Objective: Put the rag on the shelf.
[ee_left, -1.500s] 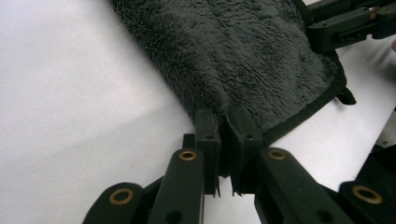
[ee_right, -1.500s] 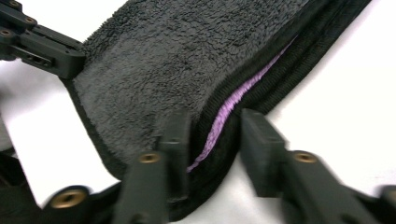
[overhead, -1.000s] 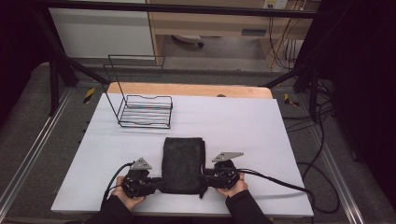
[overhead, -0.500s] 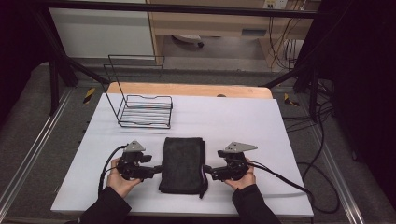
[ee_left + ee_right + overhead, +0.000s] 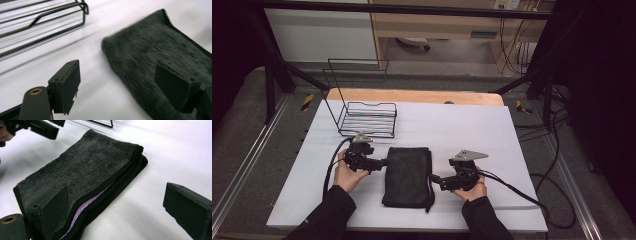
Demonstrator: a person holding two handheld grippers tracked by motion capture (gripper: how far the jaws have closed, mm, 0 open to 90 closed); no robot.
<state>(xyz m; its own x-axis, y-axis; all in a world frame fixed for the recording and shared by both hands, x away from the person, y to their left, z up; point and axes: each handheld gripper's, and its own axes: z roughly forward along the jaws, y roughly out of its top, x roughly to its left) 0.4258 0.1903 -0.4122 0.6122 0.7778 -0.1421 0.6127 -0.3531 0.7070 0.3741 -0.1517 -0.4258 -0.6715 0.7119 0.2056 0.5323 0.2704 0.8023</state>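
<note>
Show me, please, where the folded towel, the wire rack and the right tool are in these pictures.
folded towel (image 5: 407, 175), high view, middle of its top face.
wire rack (image 5: 368, 119), high view, its flat wire base.
right tool (image 5: 437, 179), high view, between its jaw tips beside the towel.

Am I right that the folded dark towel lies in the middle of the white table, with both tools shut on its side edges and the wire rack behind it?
Not quite: both tools are open. The left tool and right tool sit beside the folded dark towel, jaws spread in both gripper views. The towel does lie mid-table, wire rack behind.
</note>
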